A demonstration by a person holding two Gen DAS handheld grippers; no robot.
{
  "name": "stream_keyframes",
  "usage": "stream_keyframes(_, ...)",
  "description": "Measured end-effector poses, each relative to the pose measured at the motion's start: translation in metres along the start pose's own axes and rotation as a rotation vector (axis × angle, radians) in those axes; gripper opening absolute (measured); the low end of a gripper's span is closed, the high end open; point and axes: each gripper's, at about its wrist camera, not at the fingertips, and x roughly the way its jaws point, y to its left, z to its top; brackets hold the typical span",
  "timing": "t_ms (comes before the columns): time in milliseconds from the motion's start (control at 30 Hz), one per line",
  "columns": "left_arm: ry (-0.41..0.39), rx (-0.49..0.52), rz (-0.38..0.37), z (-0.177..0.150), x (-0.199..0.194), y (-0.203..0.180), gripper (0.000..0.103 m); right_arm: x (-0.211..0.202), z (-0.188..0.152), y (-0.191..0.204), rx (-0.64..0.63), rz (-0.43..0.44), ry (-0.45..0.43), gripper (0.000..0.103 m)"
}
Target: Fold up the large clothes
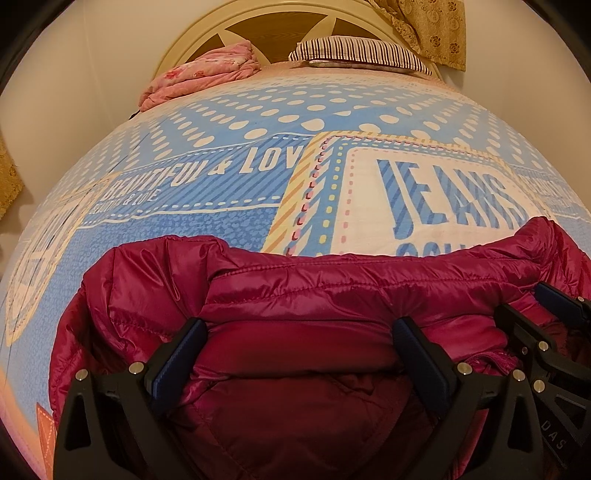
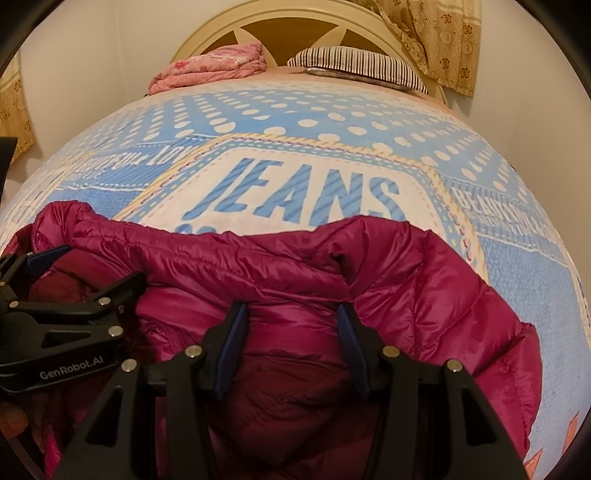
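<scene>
A magenta quilted puffer jacket [image 1: 314, 288] lies bunched on the near part of the bed; it also shows in the right wrist view [image 2: 295, 266]. My left gripper [image 1: 299, 332] is open, its fingers wide apart with a fold of jacket bulging between them. My right gripper [image 2: 291, 317] is open too, its blue pads either side of a jacket fold. The right gripper shows at the right edge of the left wrist view [image 1: 535, 306]; the left gripper shows at the left of the right wrist view [image 2: 85, 266]. The two sit side by side over the jacket.
The bed sheet [image 1: 221, 184] is blue and white with "JEANS" lettering. A pink folded blanket [image 1: 203, 74] and a striped pillow [image 1: 358, 53] lie by the headboard [image 1: 207, 33]. A patterned curtain [image 1: 432, 29] hangs at the upper right.
</scene>
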Motion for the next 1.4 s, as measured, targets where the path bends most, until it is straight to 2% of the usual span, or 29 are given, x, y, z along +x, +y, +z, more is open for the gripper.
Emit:
stream_keyframes(1100,0.005,0.006,0.006,0.003,0.001,-0.001,0.102,0.002,0.002,0.002,-0.017,-0.014,0.012,0.055)
stream_keyframes(1200,-0.004,-0.002,0.015,0.011,-0.023,0.009,0.102,-0.009,0.006,-0.004,-0.029,-0.010,0.007,0.056)
stream_keyframes(1267,-0.057,-0.010,-0.048,0.012,-0.058,0.020,0.102,-0.035,0.005,-0.011,-0.011,-0.008,-0.041,0.061)
stream_keyframes(1333,-0.100,-0.007,-0.067,0.003,-0.090,0.030,0.102,-0.066,-0.002,-0.022,-0.004,0.025,-0.068,0.076)
stream_keyframes(1400,-0.113,0.004,-0.070,-0.024,-0.124,0.043,0.102,-0.093,-0.018,-0.033,-0.011,0.040,-0.064,0.077)
